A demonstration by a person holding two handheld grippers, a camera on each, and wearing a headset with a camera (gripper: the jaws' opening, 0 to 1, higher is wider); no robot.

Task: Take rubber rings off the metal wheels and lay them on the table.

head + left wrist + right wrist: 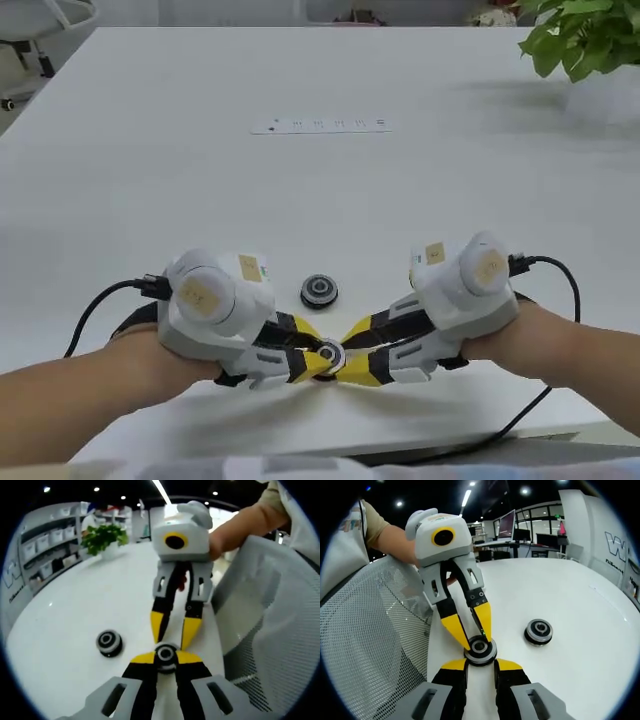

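Wheel (330,355) clamped in fingers of left gripper (312,362), right gripper (352,362) at white table (300,200) edge; spare wheel (319,290), plant (585,35) beyond

I'm looking at a wide white desk (320,190) with a thin white strip (320,125) lying far out on it. A leafy plant (580,35) stands at its far right, and an office chair (40,20) sits beyond the far left corner. A white mesh chair (375,630) is at the near edge. Shelves (45,550) of bins line one wall. Monitors (507,525) stand behind, under bright ceiling lights (466,497).
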